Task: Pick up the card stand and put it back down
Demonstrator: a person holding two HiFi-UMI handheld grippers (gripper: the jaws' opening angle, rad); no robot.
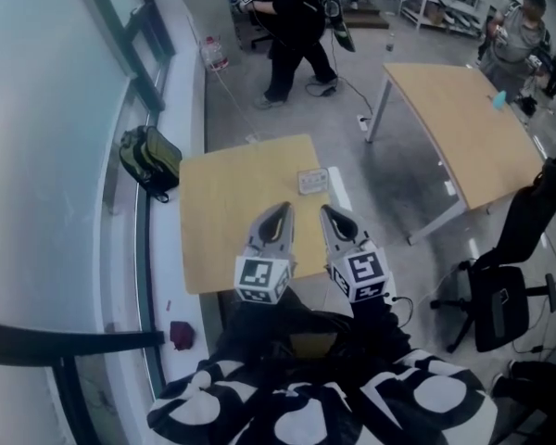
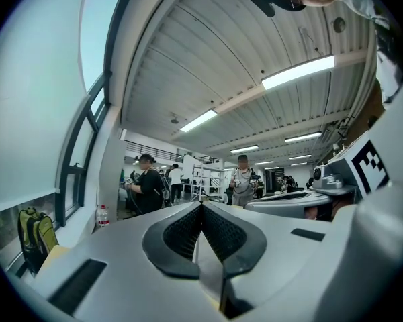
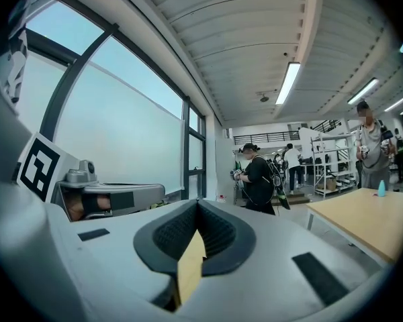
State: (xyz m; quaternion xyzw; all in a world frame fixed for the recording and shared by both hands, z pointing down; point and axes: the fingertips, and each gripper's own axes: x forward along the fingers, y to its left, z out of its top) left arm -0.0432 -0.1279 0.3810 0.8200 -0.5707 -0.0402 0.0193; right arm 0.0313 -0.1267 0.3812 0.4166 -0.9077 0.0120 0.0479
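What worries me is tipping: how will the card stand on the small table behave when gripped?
The card stand looks small against the table, so probably light and easily slid. Its low, boxy outline suggests no rolling and little tipping. Material is too small to tell.

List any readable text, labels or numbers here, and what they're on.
None readable.
Cubes on left gripper and right gripper: square marker patterns only, no letters.
On the card stand: any print too small to read.
On the bottle: label too blurred.
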